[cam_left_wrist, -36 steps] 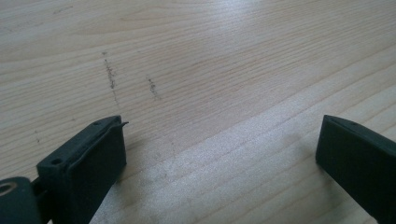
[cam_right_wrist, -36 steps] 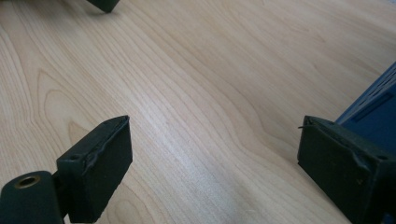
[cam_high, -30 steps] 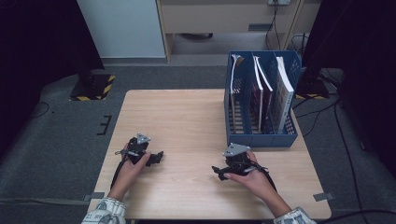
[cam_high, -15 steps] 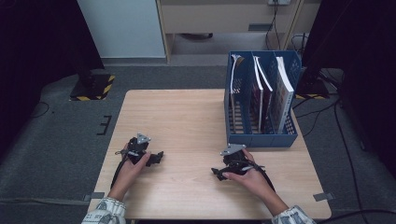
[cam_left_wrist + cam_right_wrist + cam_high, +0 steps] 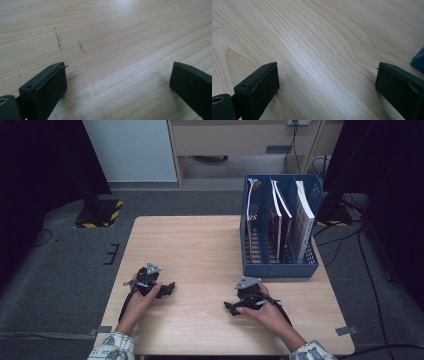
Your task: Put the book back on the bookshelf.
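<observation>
Both grippers rest low on the light wooden table (image 5: 200,245), each held by a hand. My left gripper (image 5: 169,290) sits near the front left with its jaws pointing right. In the left gripper view the left gripper (image 5: 117,82) is open, jaws wide apart over bare wood with faint dark scuffs (image 5: 59,41). My right gripper (image 5: 231,307) lies front centre-right with its jaws pointing left. The right gripper (image 5: 327,82) is also open, with nothing but wood grain between its jaws. A blue corner (image 5: 419,59) peeks in at that view's right edge.
A blue slotted file rack (image 5: 280,269) stands at the table's right side, holding upright books or magazines (image 5: 302,220). Grey carpet surrounds the table, with cables at the right and a yellow-black striped base (image 5: 100,214) at the back left.
</observation>
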